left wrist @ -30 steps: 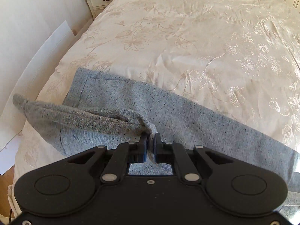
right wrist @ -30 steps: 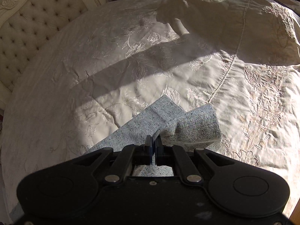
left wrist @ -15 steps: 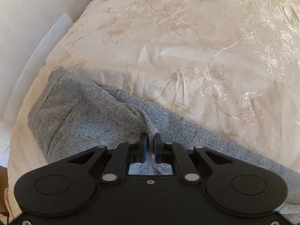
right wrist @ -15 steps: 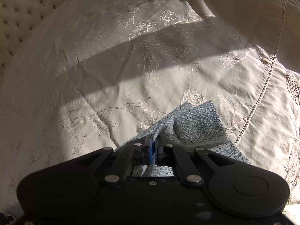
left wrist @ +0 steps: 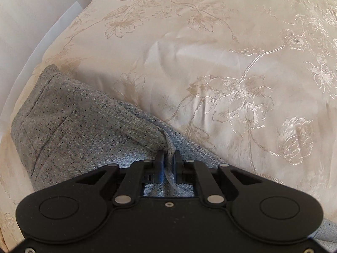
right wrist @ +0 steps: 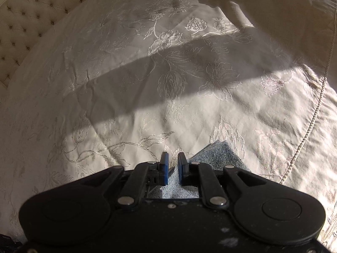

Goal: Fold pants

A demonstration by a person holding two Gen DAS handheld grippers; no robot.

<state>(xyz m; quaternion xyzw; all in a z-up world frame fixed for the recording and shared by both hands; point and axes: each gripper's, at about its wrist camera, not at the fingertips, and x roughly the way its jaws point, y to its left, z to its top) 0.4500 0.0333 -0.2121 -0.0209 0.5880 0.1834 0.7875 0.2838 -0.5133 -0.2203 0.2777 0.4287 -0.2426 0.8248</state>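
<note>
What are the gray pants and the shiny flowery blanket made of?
The pants look like a soft, matte, woven or knit cloth, maybe cotton or a wool blend: gray with dark flecks and stitched seams. The bedspread looks like satin or silky polyester: cream, smooth, with embroidered flowers that catch the light. I can't be sure of either fiber.

Both gripper bodies hide the near part of the pants [left wrist: 84,126], and the headboard [right wrist: 31,10] is cut off at the far left.
</note>
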